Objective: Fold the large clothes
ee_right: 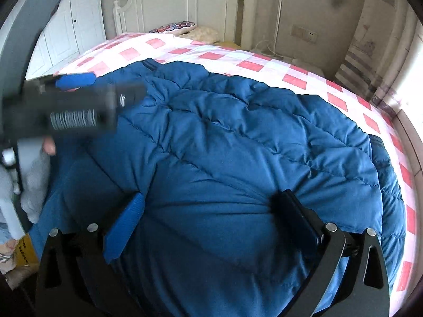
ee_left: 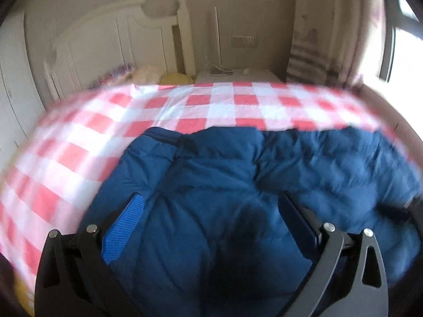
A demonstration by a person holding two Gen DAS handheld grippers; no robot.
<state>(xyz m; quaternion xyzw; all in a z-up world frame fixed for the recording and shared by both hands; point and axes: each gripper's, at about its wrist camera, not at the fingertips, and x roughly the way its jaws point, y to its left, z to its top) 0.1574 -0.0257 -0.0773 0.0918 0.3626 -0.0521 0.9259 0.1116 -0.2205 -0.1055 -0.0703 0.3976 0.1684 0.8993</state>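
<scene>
A large dark blue padded jacket [ee_left: 224, 174] lies spread on a bed with a red and white checked sheet [ee_left: 164, 105]. My left gripper [ee_left: 210, 200] hovers over its near part, jaws wide apart and nothing pinched between them. The left wrist view is blurred. In the right wrist view the jacket [ee_right: 238, 132] fills the middle, and my right gripper [ee_right: 210, 199] stands open just above it, where creases in the fabric run towards the black finger [ee_right: 290, 211]. The left gripper's blue pad [ee_right: 76, 79] shows at the far left over the jacket's edge, held by a hand [ee_right: 49, 145].
A white headboard [ee_right: 185, 8] and pillows [ee_right: 185, 27] are at the far end of the bed. A nightstand [ee_left: 238, 75] with cables stands beside it, under a wall socket [ee_left: 243, 41]. White wardrobe doors [ee_right: 68, 34] are on the left, a curtain [ee_left: 309, 39] and bright window on the right.
</scene>
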